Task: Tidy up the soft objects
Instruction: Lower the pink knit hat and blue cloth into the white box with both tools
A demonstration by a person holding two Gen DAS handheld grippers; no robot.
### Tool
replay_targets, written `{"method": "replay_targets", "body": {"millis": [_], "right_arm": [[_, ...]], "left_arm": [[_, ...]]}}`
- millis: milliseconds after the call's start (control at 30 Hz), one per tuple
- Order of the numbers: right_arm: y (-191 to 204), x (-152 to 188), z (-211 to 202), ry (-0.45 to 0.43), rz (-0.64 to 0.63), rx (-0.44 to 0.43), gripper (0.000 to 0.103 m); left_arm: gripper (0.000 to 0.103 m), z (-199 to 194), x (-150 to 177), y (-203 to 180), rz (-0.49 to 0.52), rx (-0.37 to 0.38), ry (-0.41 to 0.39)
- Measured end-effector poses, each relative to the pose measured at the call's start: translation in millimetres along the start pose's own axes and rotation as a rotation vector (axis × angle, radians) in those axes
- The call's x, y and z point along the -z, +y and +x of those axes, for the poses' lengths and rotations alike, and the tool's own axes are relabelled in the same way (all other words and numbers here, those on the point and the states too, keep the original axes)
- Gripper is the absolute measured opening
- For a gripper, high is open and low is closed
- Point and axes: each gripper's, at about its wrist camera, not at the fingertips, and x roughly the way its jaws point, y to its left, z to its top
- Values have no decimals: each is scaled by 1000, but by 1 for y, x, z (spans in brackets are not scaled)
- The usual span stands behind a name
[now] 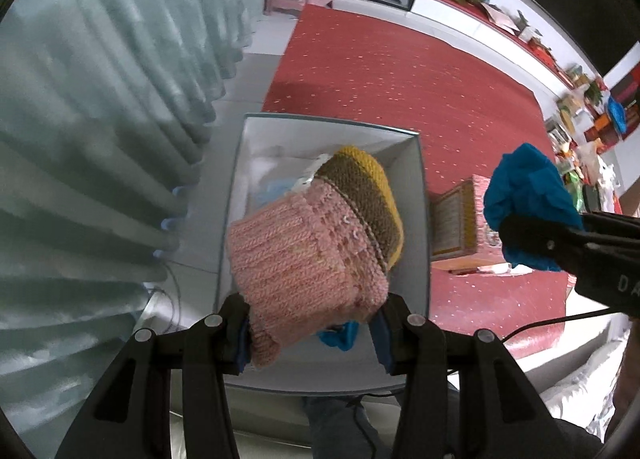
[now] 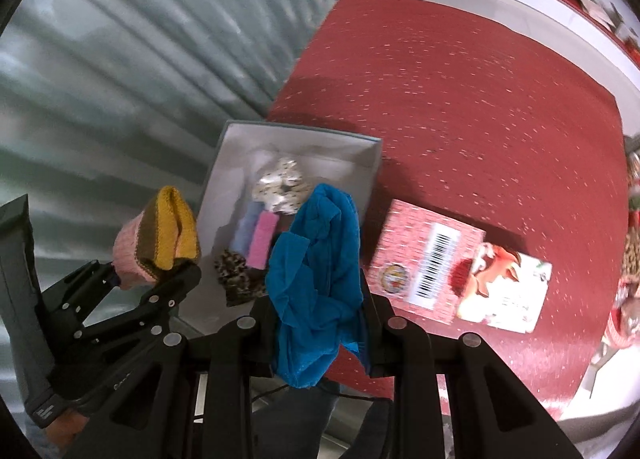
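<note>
The hat [image 1: 316, 243] is chunky ribbed knit wool, matt and rough. The blue cloth [image 2: 320, 279] at 6 o'clock looks thin, crumpled and faintly sheeny. The grey box [image 2: 224, 175] has smooth matt walls; the carpet [image 2: 460, 99] is coarse, speckled red pile.

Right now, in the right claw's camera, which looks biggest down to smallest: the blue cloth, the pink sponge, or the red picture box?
1. Red picture box
2. Blue cloth, though it hangs nearest the camera, so these two are unsure
3. Pink sponge
</note>
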Motion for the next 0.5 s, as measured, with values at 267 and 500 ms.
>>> {"method": "replay_targets", "body": {"millis": [267, 500], "right_arm": [[34, -9, 16, 39, -87, -7, 29], [44, -8, 28, 62, -118, -16, 29]], "left_arm": [[51, 0, 6, 16, -33, -15, 9], [51, 9, 10, 19, -33, -23, 39]]}}
